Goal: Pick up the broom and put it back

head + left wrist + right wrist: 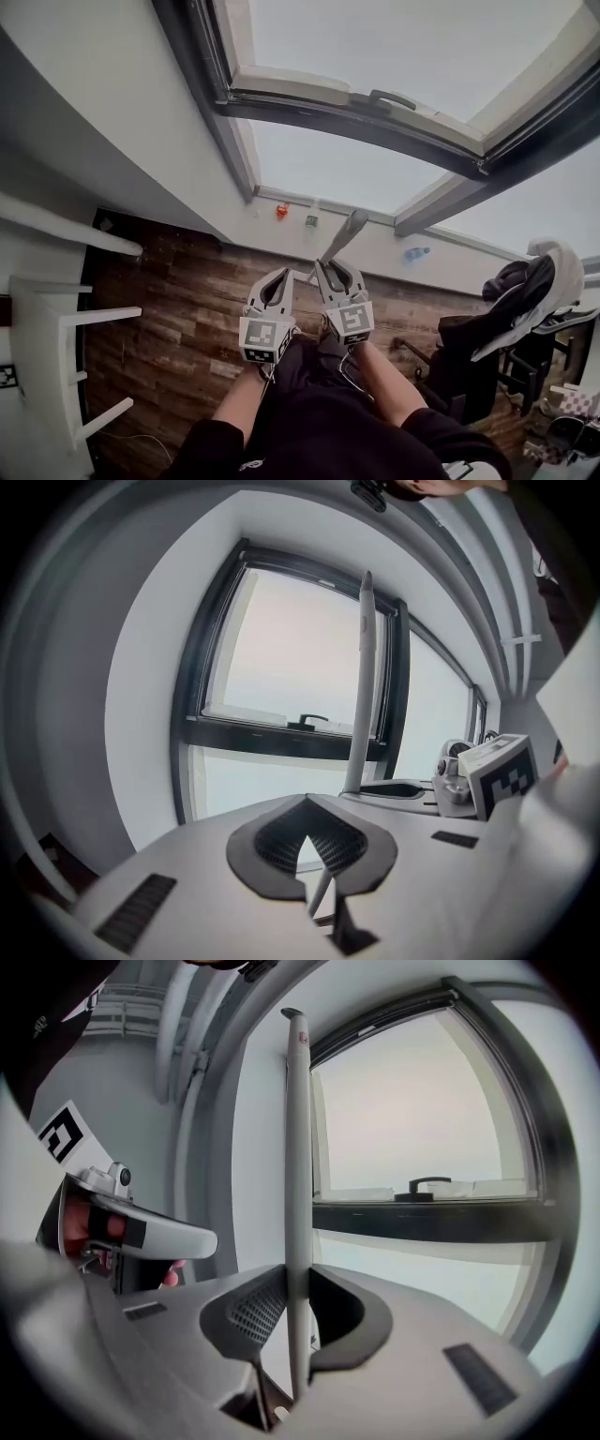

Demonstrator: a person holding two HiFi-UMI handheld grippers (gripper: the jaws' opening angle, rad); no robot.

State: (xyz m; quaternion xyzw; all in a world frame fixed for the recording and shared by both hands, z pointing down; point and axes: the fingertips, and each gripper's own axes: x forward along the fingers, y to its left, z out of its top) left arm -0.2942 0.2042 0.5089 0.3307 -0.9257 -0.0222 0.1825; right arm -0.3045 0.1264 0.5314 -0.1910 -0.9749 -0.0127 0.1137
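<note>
Pale grey plastic, the broom's handle (298,1194) stands upright between the pads of my right claw (298,1283), which is clamped on it low down; the brush end is out of sight. My left claw (305,841) sits just to the left, jaws pinched together on nothing. The window (422,1147) is far ahead. My worry: a single grip lets so long a pole pivot, so its top could swing into the glass, or the handle could slide through my pads towards the wooden floor (169,309) if I tilt it
</note>
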